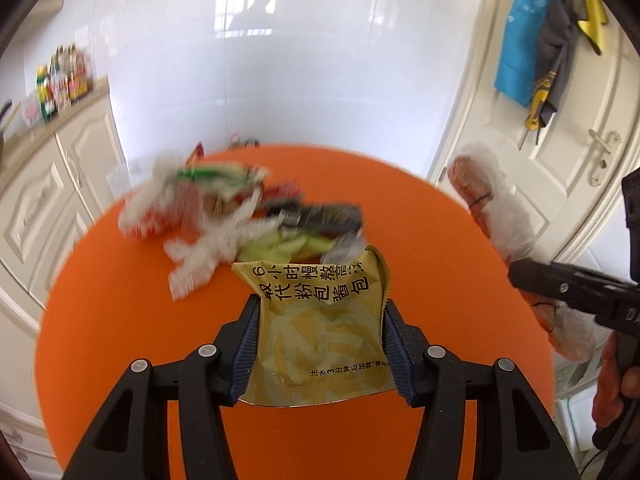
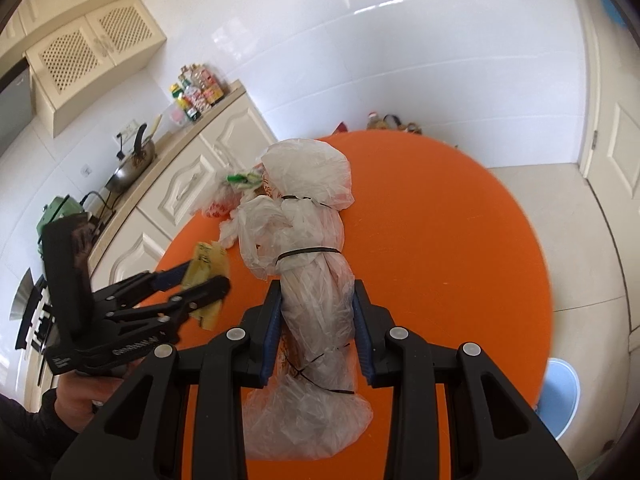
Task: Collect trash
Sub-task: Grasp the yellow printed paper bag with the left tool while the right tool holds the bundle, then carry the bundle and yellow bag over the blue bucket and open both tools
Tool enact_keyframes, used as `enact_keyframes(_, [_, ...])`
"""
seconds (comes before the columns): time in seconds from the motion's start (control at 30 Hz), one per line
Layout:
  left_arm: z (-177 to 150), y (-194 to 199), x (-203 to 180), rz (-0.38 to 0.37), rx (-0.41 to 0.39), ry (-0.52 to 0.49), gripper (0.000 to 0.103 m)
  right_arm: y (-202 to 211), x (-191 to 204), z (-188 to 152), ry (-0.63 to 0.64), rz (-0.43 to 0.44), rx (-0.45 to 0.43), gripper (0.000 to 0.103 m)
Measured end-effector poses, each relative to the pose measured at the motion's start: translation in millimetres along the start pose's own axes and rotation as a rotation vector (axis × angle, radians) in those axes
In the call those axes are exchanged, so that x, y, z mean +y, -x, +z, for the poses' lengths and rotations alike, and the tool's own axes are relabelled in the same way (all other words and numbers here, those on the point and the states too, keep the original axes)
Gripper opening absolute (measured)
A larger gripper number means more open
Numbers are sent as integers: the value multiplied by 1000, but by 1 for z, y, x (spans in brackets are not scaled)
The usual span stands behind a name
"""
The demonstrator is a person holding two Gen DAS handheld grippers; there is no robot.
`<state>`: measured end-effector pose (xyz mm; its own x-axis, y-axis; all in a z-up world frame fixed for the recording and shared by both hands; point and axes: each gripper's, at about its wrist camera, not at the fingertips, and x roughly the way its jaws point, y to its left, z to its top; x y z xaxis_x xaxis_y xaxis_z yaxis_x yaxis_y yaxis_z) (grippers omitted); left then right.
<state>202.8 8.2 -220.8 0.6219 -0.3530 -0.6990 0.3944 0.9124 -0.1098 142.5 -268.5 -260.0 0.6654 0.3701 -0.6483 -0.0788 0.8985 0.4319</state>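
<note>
My left gripper (image 1: 320, 312) is shut on a gold sauce packet (image 1: 324, 332) with black Chinese print, held above the round orange table (image 1: 120, 340); the left gripper (image 2: 200, 280) and the packet (image 2: 206, 270) also show in the right wrist view. My right gripper (image 2: 316, 296) is shut on a long clear plastic bag bundle (image 2: 316, 312) tied with black bands. In the left wrist view the bundle (image 1: 488, 208) hangs at the right, held by the right gripper (image 1: 532, 280). A pile of wrappers and plastic (image 1: 224, 212) lies on the table's far side.
Cream cabinets (image 2: 192, 176) with bottles (image 2: 196, 92) and a wok (image 2: 130, 168) run along the left. A white door (image 1: 568, 152) with hanging cloths is at the right. A light blue bin (image 2: 560, 396) stands on the floor by the table.
</note>
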Motion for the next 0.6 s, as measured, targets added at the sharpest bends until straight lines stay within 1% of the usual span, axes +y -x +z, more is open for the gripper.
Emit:
enact_keyframes(0.17, [18, 33, -30, -29, -84, -53, 52, 37, -7, -1, -29, -25, -82, 32])
enact_keyframes(0.33, [36, 59, -67, -98, -159, -109, 52, 84, -24, 1, -62, -87, -172, 32])
enact_keyframes(0.4, [41, 67, -86, -142, -183, -126, 52, 109, -35, -1, -84, -124, -217, 32])
enact_keyframes(0.5, [49, 71, -120, -213, -211, -168, 52, 149, -55, -6, -113, -204, -274, 32])
enact_keyframes(0.6, [53, 65, -157, -311, -204, -208, 52, 186, -83, -18, -173, -292, -320, 32])
